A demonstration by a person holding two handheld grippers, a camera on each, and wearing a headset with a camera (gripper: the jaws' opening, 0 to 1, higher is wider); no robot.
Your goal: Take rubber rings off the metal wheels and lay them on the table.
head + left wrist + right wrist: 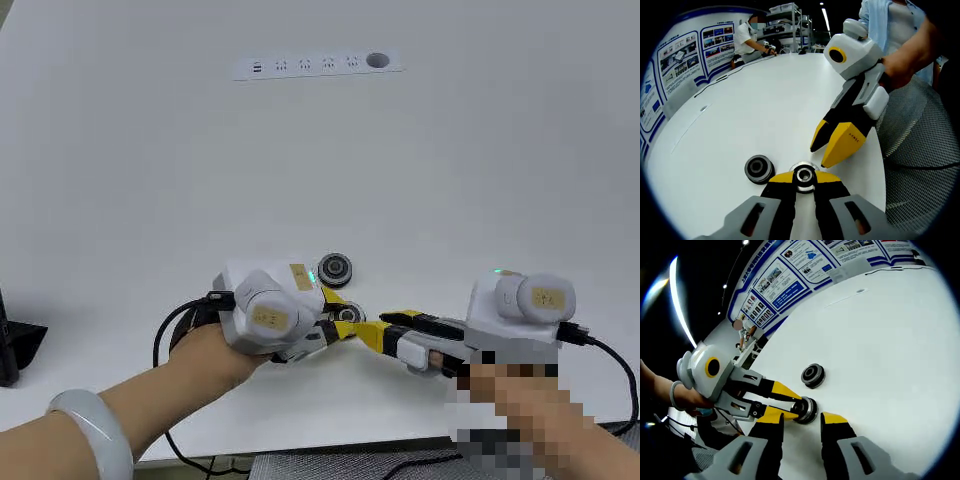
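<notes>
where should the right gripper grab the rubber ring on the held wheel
Probably the rubber ring at its bare edge, coming from opposite the left gripper, whose jaws clamp the wheel from the other side; the open right gripper faces it.

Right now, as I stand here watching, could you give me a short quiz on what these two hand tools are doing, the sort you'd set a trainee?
1. True or false: the left gripper is shut on a wheel.
2. Fill in: a second wheel lies loose on the ___.
3. Pick one. The right gripper is:
A) shut on the second wheel
B) open, close to the held wheel
C) lying flat on its side, let go

Key: 1 true; 2 table; 3 B.
</notes>
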